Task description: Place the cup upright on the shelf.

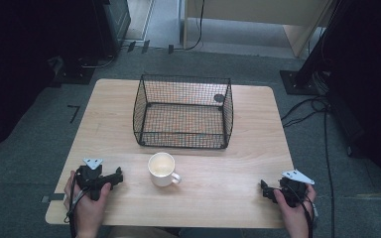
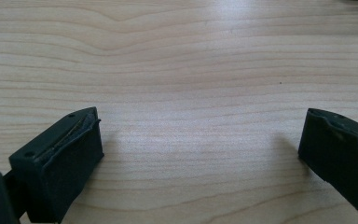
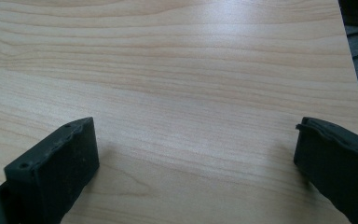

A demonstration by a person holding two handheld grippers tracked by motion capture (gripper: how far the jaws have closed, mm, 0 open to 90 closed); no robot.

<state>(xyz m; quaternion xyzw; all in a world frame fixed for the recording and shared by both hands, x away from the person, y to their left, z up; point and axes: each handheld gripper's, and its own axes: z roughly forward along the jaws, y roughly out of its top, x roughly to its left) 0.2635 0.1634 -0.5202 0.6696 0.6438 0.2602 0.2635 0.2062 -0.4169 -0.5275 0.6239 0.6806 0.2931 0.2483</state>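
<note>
Nothing looks done yet. The cup [image 1: 163,169] stands upright on the tabletop [image 1: 228,183], just in front of the wire basket [image 1: 183,111] and not inside it. The basket holds nothing. The job seems to be to lift the cup and set it in the basket, so all of that is left to do.

The left gripper [image 1: 110,179] rests on the tabletop near the cup but does not touch it. Its fingers [image 2: 60,154] are spread wide, with only bare wood between them. The right gripper [image 1: 266,190] sits well apart from the cup, near the tabletop's right edge. Its fingers [image 3: 56,163] are spread wide too and grasp nothing.

The cup is white and round, with pale cream inside. Its small handle points to the right.
</note>
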